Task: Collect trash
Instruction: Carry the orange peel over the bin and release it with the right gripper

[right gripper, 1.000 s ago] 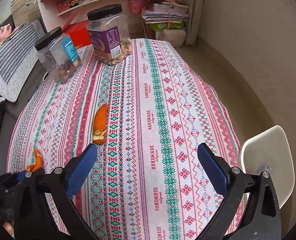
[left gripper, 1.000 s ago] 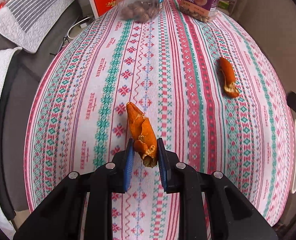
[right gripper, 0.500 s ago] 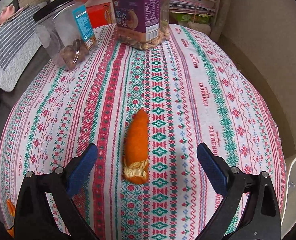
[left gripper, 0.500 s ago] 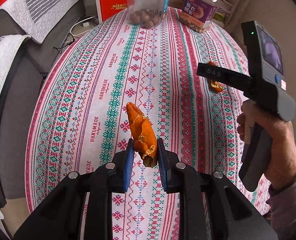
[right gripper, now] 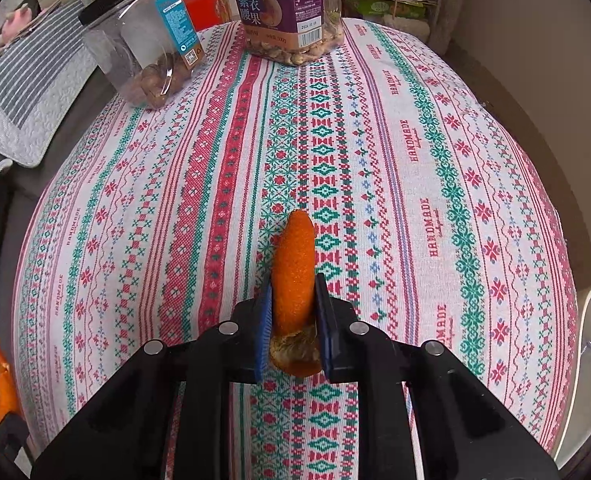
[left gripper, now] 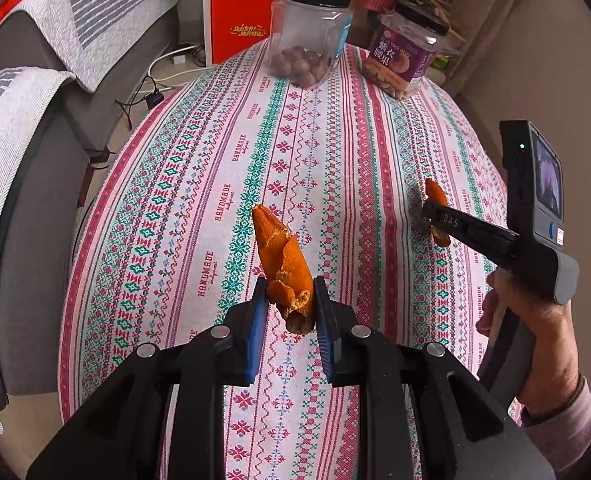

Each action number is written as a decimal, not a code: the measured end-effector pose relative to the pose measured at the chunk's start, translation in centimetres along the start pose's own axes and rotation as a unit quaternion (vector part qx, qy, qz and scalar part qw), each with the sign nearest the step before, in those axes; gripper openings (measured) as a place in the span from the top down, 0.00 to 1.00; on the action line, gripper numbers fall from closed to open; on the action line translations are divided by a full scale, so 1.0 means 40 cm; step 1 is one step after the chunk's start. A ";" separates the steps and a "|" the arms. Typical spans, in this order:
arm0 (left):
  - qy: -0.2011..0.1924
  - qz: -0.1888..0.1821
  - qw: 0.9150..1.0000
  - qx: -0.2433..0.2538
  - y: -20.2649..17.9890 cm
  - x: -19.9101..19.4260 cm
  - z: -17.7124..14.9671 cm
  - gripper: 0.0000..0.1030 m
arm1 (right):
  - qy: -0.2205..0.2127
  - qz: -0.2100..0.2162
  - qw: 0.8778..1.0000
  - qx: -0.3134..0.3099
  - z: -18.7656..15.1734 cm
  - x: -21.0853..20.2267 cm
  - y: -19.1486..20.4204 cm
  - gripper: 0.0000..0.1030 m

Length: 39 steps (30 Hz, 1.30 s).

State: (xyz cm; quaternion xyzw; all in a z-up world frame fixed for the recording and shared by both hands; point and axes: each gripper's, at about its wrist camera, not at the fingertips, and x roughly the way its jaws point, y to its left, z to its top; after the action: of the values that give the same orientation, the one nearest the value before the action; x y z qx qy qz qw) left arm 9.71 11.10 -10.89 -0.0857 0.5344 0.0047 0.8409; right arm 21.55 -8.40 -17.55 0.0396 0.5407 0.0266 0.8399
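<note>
Two orange peels in play. First peel (left gripper: 283, 268) sits pinched between the blue pads of the left gripper (left gripper: 287, 312), raised clear of the counter (left gripper: 199, 184), tip pointing to 12 o'clock, ragged end hanging at the pads. In the right wrist view that same peel shows at the 9 o'clock edge of the frame, low.

Second peel (right gripper: 294, 268) lies along the tablecloth, long axis running 12 to 6 o'clock, smooth skin up, pithy end at 6. Right gripper (right gripper: 293, 320) has its fingers closed in on both flanks of this peel, pads touching it; peel appears to rest on the cloth, cannot tell if it is lifted. In the left wrist view the second peel (left gripper: 435, 200) is at 3 o'clock, partly hidden behind the right gripper's finger (left gripper: 467, 228), with the person's right hand (left gripper: 535, 320) on the handle.

Further out, at 12 o'clock on the counter: clear jar (left gripper: 309, 36) with black lid, nuts at the bottom, and just beside it at 1 o'clock a purple-label cashew jar (left gripper: 405, 60). Both upright, well apart from the peels. Red box (left gripper: 243, 24) behind the clear jar, off the counter. Grey sofa with striped throw (left gripper: 23, 128) at 9 to 10 o'clock.
</note>
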 end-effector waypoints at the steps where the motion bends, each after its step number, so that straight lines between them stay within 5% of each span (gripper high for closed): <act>1: -0.003 -0.001 1.000 0.000 -0.002 -0.006 0.000 0.78 | -0.001 0.004 1.000 0.000 -0.008 -0.020 -0.004 0.82; 15: -0.044 -0.017 0.999 0.020 -0.052 -0.076 -0.014 0.78 | -0.065 0.038 0.997 -0.013 -0.119 -0.298 -0.089 0.82; 39: -0.084 -0.029 0.990 0.110 -0.308 -0.077 -0.076 0.78 | -0.167 -0.057 0.984 0.006 -0.254 -0.439 -0.339 0.82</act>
State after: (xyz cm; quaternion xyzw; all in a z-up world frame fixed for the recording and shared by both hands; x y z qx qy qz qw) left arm 6.88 -1.24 -7.66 -0.0074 0.4562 -0.0709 0.8870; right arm 5.06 -23.04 -7.10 0.0175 0.3941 -0.0317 0.9183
